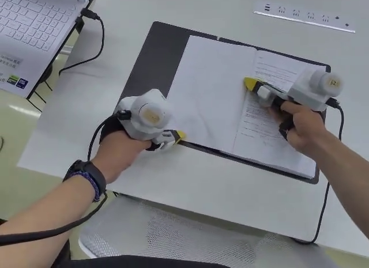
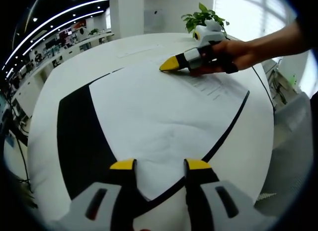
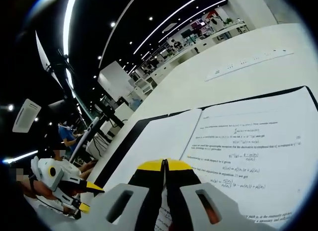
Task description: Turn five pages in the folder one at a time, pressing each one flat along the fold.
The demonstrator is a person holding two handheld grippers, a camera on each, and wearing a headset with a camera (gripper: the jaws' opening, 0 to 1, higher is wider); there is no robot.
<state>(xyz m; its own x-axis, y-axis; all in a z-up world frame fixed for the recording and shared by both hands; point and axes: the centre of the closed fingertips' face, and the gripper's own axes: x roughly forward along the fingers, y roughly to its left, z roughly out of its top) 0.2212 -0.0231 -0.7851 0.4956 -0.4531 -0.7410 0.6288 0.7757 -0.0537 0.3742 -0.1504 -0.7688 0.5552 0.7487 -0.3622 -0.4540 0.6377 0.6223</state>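
On the white counter (image 1: pixel 230 187) a black folder (image 1: pixel 153 55) lies open. A blank page (image 1: pixel 210 89) covers much of its left half, and a printed page (image 1: pixel 271 135) lies on the right. The blank page bows up slightly instead of lying flat.

At the near edge of the folder, the left gripper (image 1: pixel 174 137) is held low by a hand wearing a dark wristband. In the left gripper view its jaws (image 2: pixel 160 166) stand apart, and the near corner of the blank page lies between the yellow tips without being pinched.

The right gripper (image 1: pixel 251 83) points at the fold from the right, over the upper part of the printed page. In the right gripper view its jaws (image 3: pixel 164 166) are pressed together with nothing between them, and the tips are over the printed text just beside the fold. Whether they touch the paper cannot be told.

Each gripper can also be seen from the other's camera, the right gripper (image 2: pixel 174 64) across the sheet and the left gripper (image 3: pixel 64 184) low at the folder's edge.

A laptop (image 1: pixel 34 31) sits at the far left of the counter, well apart from the folder. A power strip (image 1: pixel 305 17) lies beyond the folder.
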